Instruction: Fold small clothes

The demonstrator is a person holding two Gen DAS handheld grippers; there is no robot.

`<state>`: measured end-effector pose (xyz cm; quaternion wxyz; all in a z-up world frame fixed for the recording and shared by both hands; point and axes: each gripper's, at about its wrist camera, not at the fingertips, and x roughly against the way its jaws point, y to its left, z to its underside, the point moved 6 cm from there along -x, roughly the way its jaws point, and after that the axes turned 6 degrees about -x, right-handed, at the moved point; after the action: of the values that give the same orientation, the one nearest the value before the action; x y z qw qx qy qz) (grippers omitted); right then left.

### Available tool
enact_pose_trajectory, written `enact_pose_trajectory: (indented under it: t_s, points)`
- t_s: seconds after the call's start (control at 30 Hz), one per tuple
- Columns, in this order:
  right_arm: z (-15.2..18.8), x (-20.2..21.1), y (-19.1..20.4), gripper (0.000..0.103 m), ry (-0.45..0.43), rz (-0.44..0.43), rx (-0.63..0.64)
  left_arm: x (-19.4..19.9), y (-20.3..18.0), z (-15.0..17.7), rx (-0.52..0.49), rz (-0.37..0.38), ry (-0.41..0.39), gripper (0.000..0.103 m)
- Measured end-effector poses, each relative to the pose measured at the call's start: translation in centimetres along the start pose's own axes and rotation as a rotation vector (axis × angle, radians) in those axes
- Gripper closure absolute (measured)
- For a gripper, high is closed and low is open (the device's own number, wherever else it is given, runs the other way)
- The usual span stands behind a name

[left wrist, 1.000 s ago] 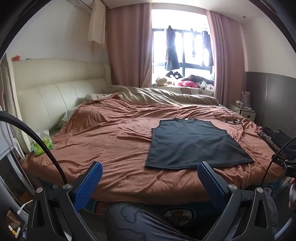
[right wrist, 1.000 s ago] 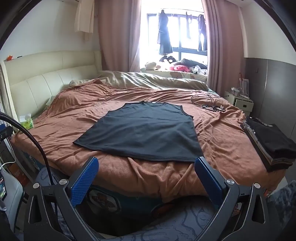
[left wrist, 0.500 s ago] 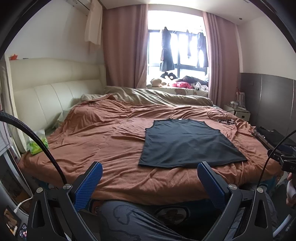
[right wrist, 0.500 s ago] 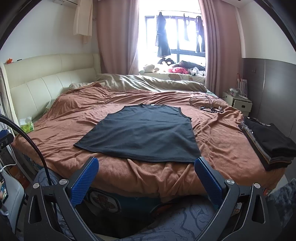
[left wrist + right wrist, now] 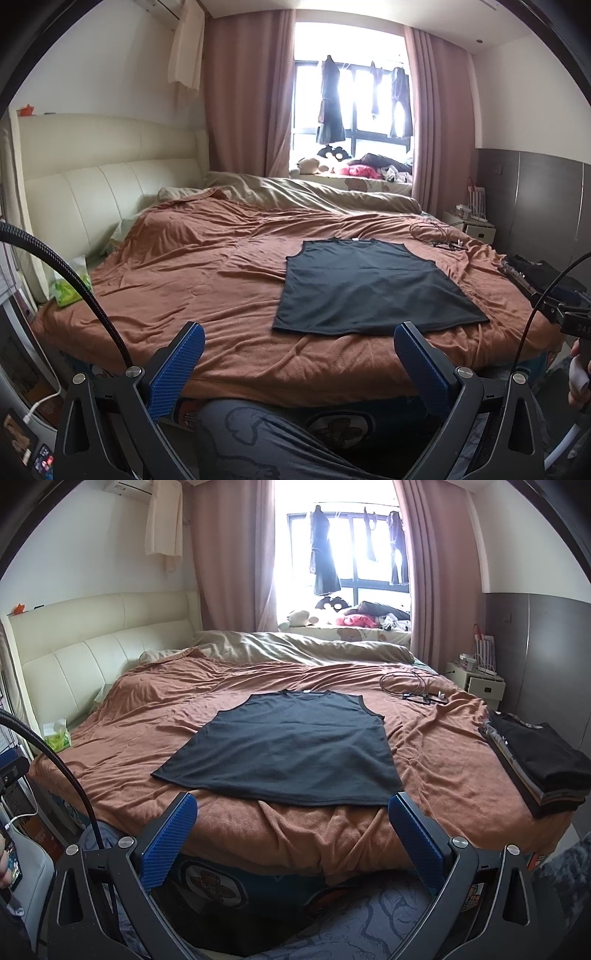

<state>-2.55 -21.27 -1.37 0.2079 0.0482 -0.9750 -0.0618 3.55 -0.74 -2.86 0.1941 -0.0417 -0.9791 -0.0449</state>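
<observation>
A dark sleeveless top [image 5: 373, 288] lies spread flat on the brown bedspread [image 5: 207, 273], its hem toward me and its neck toward the window. It also shows in the right wrist view [image 5: 291, 746]. My left gripper [image 5: 299, 354] is open and empty, held off the near edge of the bed, short of the hem. My right gripper [image 5: 291, 827] is open and empty, also off the near edge, just short of the hem.
A stack of folded dark clothes [image 5: 535, 760] sits at the bed's right edge. A coiled cable [image 5: 413, 690] lies behind the top. A green tissue pack [image 5: 57, 736] lies at the left edge. A rumpled beige duvet [image 5: 295, 646] lies along the far side.
Both grippers have drawn back and tilted up slightly, so the top sits a little farther and lower in each view. The top has not moved.
</observation>
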Motion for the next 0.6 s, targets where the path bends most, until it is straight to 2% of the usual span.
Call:
enact_pose_trajectory:
  t_s: [0.6]
  points:
    - [-0.4,-1.0,0.1,0.0,-0.01,-0.013,0.001,-1.2,0.7,-0.2,0.018,0.005,0.0,0.0]
